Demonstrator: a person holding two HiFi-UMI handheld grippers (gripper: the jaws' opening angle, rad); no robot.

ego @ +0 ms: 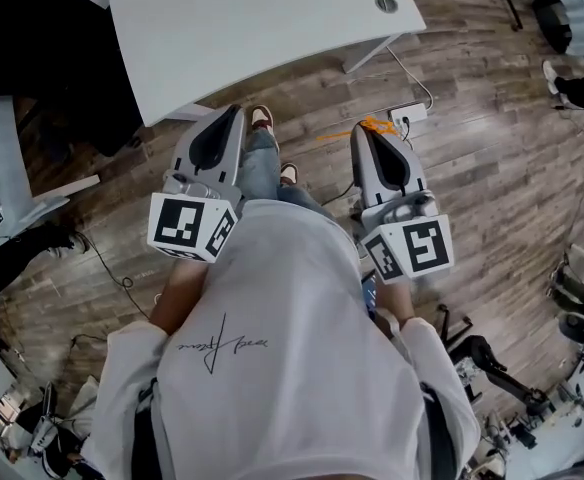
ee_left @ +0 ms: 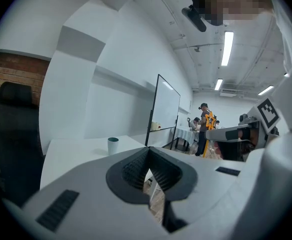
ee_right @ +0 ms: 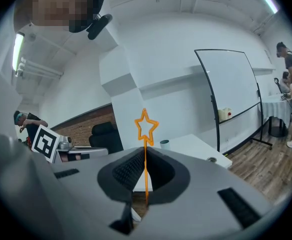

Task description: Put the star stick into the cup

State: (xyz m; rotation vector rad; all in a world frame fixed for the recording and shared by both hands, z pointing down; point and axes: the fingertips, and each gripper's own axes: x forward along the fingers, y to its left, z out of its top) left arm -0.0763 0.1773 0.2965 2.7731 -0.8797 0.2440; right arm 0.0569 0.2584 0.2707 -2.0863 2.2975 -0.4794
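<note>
Okay, left claw (ee_left: 149,150) closed on nothing. Cup (ee_left: 113,145) upright on the white surface (ee_left: 71,159), well ahead. Right claw (ee_right: 145,151) clamped on the star stick (ee_right: 146,171), star poking up, well apart from cup.

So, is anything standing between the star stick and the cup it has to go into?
Nothing visible does. The right gripper is shut on the star stick, and the cup stands on the white table ahead, with only bare tabletop around it.
</note>
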